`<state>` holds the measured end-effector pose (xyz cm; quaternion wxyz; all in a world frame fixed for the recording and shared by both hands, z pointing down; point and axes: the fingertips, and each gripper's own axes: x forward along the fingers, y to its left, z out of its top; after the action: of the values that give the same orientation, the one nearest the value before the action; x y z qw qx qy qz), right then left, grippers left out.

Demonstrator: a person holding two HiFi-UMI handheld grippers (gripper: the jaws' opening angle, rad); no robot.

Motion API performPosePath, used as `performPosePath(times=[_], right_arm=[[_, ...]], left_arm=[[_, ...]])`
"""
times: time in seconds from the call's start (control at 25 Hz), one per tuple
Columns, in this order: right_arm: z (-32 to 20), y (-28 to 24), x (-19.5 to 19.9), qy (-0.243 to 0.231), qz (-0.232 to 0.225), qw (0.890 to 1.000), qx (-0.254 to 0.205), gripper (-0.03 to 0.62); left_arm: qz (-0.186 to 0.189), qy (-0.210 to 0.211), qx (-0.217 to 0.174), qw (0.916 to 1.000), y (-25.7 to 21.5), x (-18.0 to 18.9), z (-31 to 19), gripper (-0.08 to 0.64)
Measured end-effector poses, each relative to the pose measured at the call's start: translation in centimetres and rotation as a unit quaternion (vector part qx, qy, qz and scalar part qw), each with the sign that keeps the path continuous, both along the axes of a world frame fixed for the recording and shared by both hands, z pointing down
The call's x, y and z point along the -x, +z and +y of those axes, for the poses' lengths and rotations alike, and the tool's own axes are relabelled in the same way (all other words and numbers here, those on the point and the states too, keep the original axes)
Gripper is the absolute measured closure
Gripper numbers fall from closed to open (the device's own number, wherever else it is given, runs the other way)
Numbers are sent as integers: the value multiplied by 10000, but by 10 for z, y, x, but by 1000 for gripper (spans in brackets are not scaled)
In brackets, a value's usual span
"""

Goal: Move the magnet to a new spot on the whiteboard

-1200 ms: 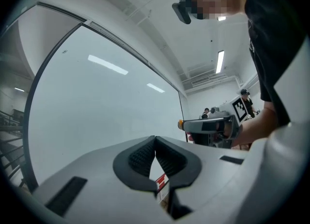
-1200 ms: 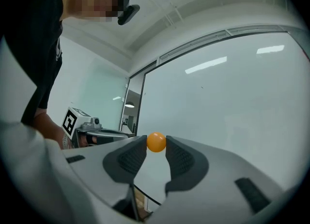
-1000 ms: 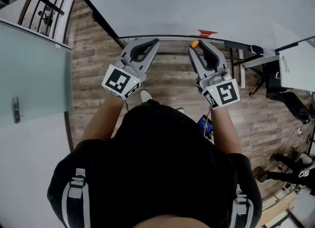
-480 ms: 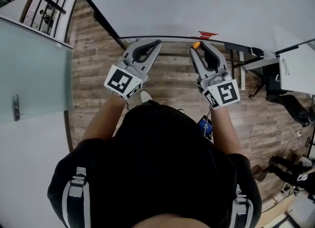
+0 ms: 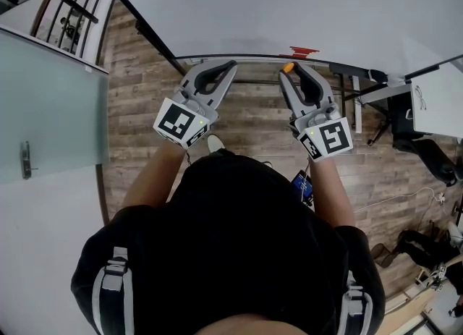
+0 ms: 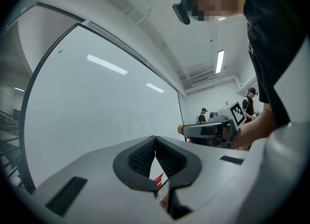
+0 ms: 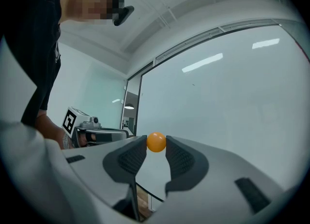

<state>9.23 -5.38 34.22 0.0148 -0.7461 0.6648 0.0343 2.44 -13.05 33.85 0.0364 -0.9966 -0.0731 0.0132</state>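
As right claw (image 7: 156, 144) clasps the magnet (image 7: 156, 141), left claw (image 6: 155, 139) clenched, whiteboard (image 6: 97, 107) faces wooden floor (image 5: 141, 109).

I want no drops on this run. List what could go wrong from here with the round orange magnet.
1. The right tool pinches the round orange magnet only at its very tips. A smooth round piece held that way could slip or pop out and fall to the wooden plank floor.
2. The large white whiteboard stands right ahead. The magnet might snap onto it before the chosen spot.
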Motion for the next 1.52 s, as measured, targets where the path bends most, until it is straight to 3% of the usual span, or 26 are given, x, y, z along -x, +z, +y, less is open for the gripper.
performPosePath(times=[0.96, 1.32, 1.52], right_arm=[[80, -5, -27, 230, 59, 9997, -114, 472], [128, 14, -53, 617, 381, 9972, 155, 472], [146, 32, -69, 799, 350, 9960, 208, 472]], left_arm=[[99, 160, -79, 9998, -6, -30, 76, 555], [80, 341, 164, 9993, 11, -65, 130, 555], [149, 379, 80, 9991, 33, -78, 155, 555]])
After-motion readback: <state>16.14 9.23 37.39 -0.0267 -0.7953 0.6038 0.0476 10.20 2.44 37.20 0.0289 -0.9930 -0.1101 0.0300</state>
